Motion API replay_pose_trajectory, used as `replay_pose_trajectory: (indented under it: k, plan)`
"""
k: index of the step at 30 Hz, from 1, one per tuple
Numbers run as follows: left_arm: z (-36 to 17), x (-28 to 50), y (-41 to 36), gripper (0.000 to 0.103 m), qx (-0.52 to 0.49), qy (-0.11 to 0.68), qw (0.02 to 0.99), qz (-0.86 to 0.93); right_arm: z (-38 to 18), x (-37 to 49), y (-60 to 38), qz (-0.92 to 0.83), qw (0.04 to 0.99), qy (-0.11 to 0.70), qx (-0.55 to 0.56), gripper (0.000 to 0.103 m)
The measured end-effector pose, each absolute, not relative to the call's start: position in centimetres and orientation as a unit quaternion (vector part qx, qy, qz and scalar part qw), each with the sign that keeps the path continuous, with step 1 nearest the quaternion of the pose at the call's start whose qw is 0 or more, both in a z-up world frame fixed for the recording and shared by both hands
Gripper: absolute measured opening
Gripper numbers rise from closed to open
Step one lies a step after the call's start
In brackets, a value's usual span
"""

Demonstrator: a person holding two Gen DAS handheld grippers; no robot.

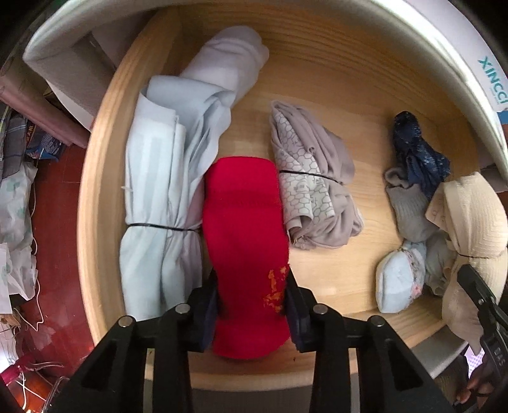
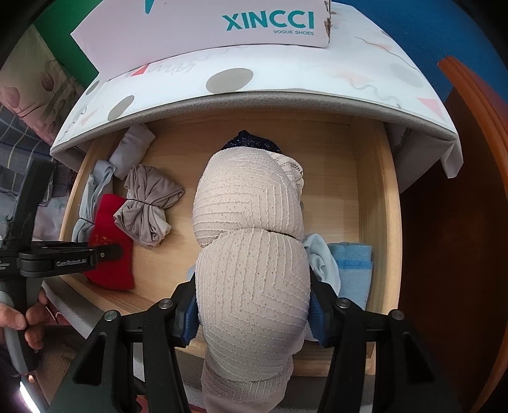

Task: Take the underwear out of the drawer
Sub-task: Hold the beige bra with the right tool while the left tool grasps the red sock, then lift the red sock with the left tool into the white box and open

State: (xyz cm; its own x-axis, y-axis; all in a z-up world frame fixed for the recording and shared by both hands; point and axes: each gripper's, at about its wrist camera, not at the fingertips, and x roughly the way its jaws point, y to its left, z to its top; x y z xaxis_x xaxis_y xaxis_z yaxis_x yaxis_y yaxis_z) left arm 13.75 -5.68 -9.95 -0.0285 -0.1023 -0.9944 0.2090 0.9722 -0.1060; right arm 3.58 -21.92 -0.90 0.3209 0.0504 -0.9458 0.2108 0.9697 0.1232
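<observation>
Red knit bundle (image 1: pixel 244 241) lying on the pale wood floor of the open drawer (image 1: pixel 343 79), near its front edge, pinched at its near end between the pads of the left gripper (image 1: pixel 252 305). Cream textured roll (image 2: pixel 250 254), bound by a thin black band across its middle, clamped by the right gripper (image 2: pixel 252 313) at the drawer's right side, both pads pressed into the fabric. Just left of the red bundle, touching it: a long pale blue bundle (image 1: pixel 162 203) tied with a black band, stretching toward the far wall. Just right of the red one: a grey bundle with a honeycomb print (image 1: pixel 314 190), also banded. Further right, near the cream roll: dark blue patterned cloth (image 1: pixel 416 152), a grey sock-like piece (image 1: pixel 409 209), a small light blue ball (image 1: pixel 400 279). Beyond the drawer's far edge: a white patterned cover (image 2: pixel 285 76) with a XINCCI shoe box (image 2: pixel 222 25) on top. Bottom left in the right wrist view: a hand (image 2: pixel 22 321) around the left gripper's handle. Dark red floor (image 1: pixel 57 222) left of the drawer.
</observation>
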Motion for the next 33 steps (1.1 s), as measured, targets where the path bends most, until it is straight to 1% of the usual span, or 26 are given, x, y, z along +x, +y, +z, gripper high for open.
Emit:
replay_pose_trajectory:
  k: [19, 28, 33]
  plan:
    - [-1.7, 12.8, -4.1, 0.035, 0.032, 0.674, 0.720, -0.163, -1.0, 3.6, -21.9, -0.051, 0.803, 0.583, 0.112, 0.052]
    - [3.3, 12.0, -2.9, 0.035, 0.029, 0.645, 0.739, -0.192, -1.0, 3.5, -22.0, -0.051, 0.803, 0.582, 0.114, 0.052]
    - [7.3, 12.4, -2.0, 0.035, 0.025, 0.609, 0.767, -0.202, -1.0, 3.5, -22.0, -0.050, 0.803, 0.582, 0.115, 0.052]
